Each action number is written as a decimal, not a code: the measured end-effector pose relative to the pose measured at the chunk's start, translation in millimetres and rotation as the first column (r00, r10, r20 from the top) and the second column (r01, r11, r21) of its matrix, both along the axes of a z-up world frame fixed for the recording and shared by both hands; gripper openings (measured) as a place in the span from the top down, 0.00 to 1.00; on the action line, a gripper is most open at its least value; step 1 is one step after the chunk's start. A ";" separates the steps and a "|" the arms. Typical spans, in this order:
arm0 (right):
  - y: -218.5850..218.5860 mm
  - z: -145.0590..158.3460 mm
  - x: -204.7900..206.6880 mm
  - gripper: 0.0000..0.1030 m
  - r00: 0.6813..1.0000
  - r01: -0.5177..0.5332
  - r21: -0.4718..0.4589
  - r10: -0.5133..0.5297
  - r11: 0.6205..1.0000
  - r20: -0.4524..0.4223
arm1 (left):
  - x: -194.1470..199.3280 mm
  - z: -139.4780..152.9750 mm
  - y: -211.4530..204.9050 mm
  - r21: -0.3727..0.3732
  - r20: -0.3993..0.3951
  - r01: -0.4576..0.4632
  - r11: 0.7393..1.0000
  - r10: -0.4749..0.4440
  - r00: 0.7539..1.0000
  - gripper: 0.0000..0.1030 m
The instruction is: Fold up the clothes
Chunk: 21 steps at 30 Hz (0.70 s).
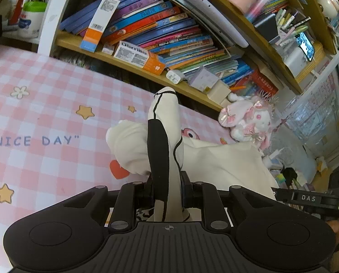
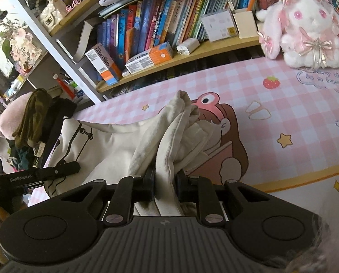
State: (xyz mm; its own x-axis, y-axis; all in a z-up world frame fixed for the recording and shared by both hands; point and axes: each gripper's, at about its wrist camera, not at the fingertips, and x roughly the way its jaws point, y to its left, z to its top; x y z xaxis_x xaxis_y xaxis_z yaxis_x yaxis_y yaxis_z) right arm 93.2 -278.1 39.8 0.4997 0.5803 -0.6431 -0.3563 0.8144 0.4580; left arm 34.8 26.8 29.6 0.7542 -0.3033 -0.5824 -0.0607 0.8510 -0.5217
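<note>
**Both tongs hold the white top up off the table**

The big pink-and-white checked table cover [image 1: 44, 104] with stars and cartoon pictures fills most of both views. Behind it stands a wooden bookshelf [image 2: 187, 52] packed with bright books.

On the cover lies the cream-white cloth top with thin black lines [image 2: 115, 141]. Part of it rests on the table, and part is pulled up into the tongs, so it hangs between them in loose bunches.

A fluffy pink-and-white toy bunny [image 2: 306, 36] sits at the back of the table, near the top but not touching it.

The left gripper [image 1: 167, 182] is clamped on a bunched strip of the top with a wide black stripe. The right gripper [image 2: 165, 182] is clamped on a thick white fold of the same top.

This looks like the start of a fold: the top is gripped at two spots and held up. Next, I think, both hands should carry the held edge across and lay it flat on the rest of the top. The bunched cloth needs to be pulled straight first, or the fold may come out lumpy.
</note>
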 end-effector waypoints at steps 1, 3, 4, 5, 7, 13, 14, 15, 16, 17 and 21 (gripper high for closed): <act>0.9 0.6 0.9 0.85 1.000 0.000 0.002 0.000 1.000 0.001 | 0.5 1.0 1.2 0.000 0.003 -0.002 1.000 0.002 1.000 0.83; 3.2 2.0 1.9 0.85 1.000 0.001 0.003 -0.001 1.000 0.004 | 0.8 2.2 3.7 -0.002 0.005 -0.007 1.000 0.007 1.000 0.83; 4.7 2.3 2.5 0.85 1.000 0.001 0.003 -0.001 1.000 0.006 | 0.9 2.7 4.9 -0.003 0.006 -0.009 1.000 0.009 1.000 0.83; 5.8 2.5 3.0 0.85 1.000 0.001 0.004 -0.001 1.000 0.008 | 0.7 2.8 6.0 -0.004 0.006 -0.011 1.000 0.011 1.000 0.83; 8.9 3.4 4.0 0.84 1.000 0.000 0.002 0.000 1.000 0.012 | 0.4 2.9 8.5 -0.007 0.006 -0.015 1.000 0.015 1.000 0.83; 21.6 5.4 3.7 0.84 1.000 0.008 -0.004 -0.008 1.000 0.028 | -3.0 2.5 22.1 -0.019 0.009 -0.017 1.000 0.017 1.000 0.83; 24.5 6.1 2.9 0.84 0.999 0.010 -0.005 -0.010 1.000 0.030 | -3.9 2.8 24.9 -0.021 0.011 -0.015 1.000 0.016 1.000 0.83; 27.7 7.0 1.5 0.84 0.999 0.013 -0.006 -0.013 1.000 0.033 | -4.6 3.2 27.9 -0.023 0.013 -0.014 1.000 0.015 1.000 0.83; 31.0 8.0 0.1 0.84 0.999 0.016 -0.007 -0.015 1.000 0.036 | -5.5 3.9 31.4 -0.025 0.017 -0.012 1.000 0.012 1.000 0.83; 34.2 9.0 -1.3 0.84 0.999 0.018 -0.009 -0.018 1.000 0.039 | -6.5 4.5 34.8 -0.026 0.021 -0.009 1.000 0.010 1.000 0.83; 48.6 13.9 -7.9 0.84 0.998 0.035 -0.013 -0.034 0.999 0.056 | -10.1 7.6 49.8 -0.035 0.038 0.005 0.999 -0.003 0.999 0.83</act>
